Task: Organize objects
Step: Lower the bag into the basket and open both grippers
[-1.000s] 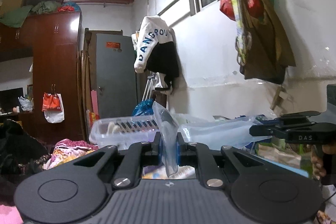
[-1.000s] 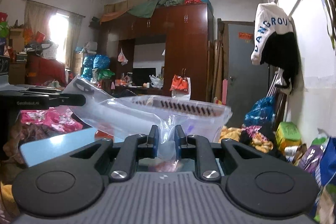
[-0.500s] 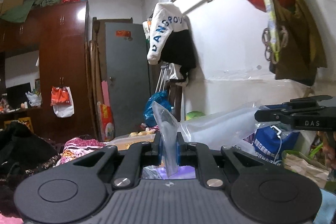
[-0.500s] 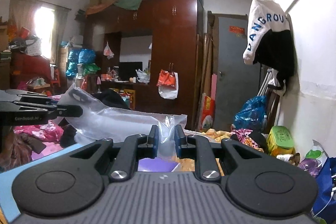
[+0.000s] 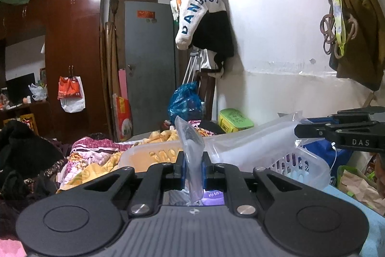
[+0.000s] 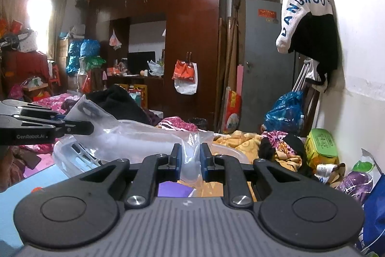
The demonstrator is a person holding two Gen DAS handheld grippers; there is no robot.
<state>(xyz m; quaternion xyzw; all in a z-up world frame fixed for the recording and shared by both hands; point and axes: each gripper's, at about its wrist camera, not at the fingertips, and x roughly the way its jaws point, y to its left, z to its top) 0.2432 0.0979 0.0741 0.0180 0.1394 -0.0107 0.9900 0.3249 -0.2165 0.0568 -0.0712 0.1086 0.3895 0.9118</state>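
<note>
A clear plastic bag [image 5: 252, 141] is stretched between my two grippers. My left gripper [image 5: 192, 170] is shut on one end of the bag, which sticks up between its fingers. My right gripper [image 6: 189, 161] is shut on the other end of the bag [image 6: 134, 139]. Each gripper shows in the other's view, the right one [image 5: 341, 134] at the right edge and the left one [image 6: 43, 128] at the left edge. A translucent slotted plastic basket [image 5: 296, 165] sits below the bag, also in the right wrist view [image 6: 72, 155]. A purple item [image 6: 173, 189] lies under the bag.
A light blue surface [image 6: 28, 187] lies under the grippers. Crumpled cloths [image 5: 96, 155] are piled beyond the basket. A green box [image 6: 321, 143], a blue bag [image 6: 284, 110] and snack packets [image 6: 356, 182] stand along the white wall on the right. A dark wardrobe [image 6: 192, 40] and grey door [image 5: 149, 64] are at the back.
Both views have shifted: the basket, high behind the bag a second ago, dropped from sight and now sits below the bag. Both grippers stay shut on the bag.
</note>
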